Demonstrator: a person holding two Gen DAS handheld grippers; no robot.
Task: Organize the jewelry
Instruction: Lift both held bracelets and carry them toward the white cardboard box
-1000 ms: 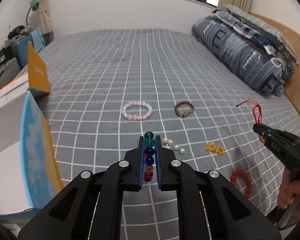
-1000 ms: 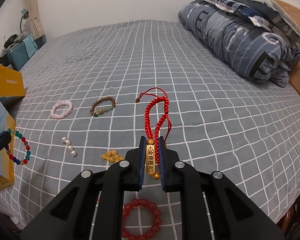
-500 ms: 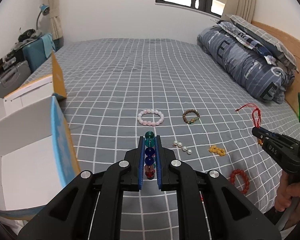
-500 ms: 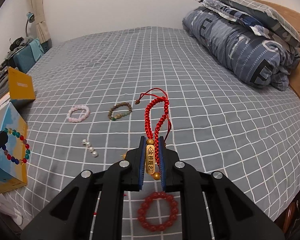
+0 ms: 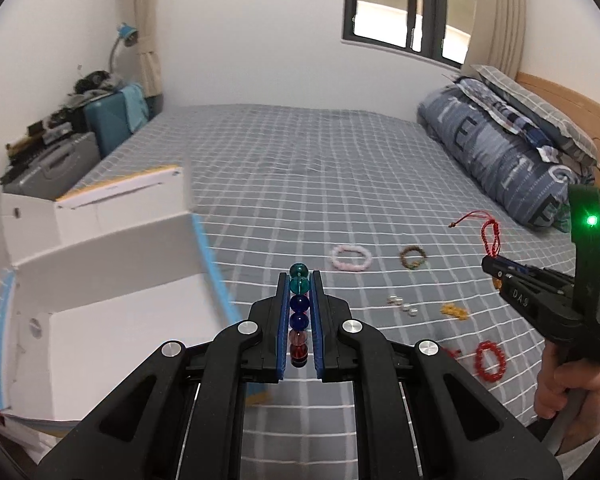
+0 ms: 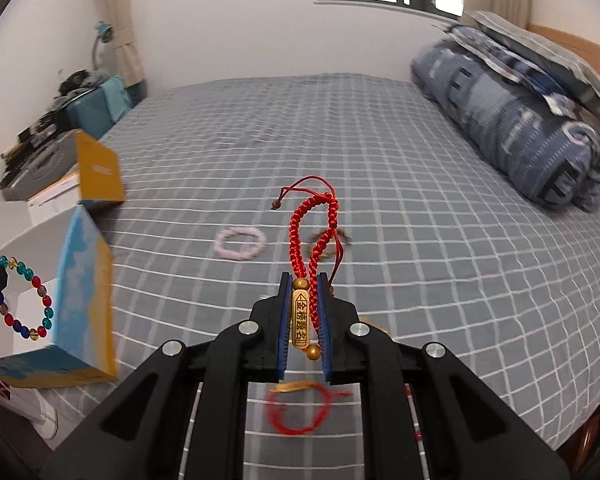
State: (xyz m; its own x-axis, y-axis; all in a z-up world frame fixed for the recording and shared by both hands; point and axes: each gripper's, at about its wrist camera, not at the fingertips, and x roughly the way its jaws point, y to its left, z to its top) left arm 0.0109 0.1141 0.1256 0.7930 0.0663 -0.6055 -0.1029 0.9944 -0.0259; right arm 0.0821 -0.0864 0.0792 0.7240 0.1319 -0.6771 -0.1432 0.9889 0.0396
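The left gripper [image 5: 299, 312] has its jaws closed on a multicoloured glass-bead bracelet [image 5: 299, 312], held above the open white cardboard box with blue-and-yellow sides [image 5: 112, 312] at nine o'clock; the right gripper [image 6: 303, 320] has its jaws clamped on a red braided cord bracelet with a gold inscribed bar [image 6: 302, 322]; on the grey checked bed [image 6: 440, 240] lie a pink bead bracelet [image 6: 240, 243] at twelve o'clock, and what seems a brown bead bracelet [image 6: 346, 237], blurred, just beside it.
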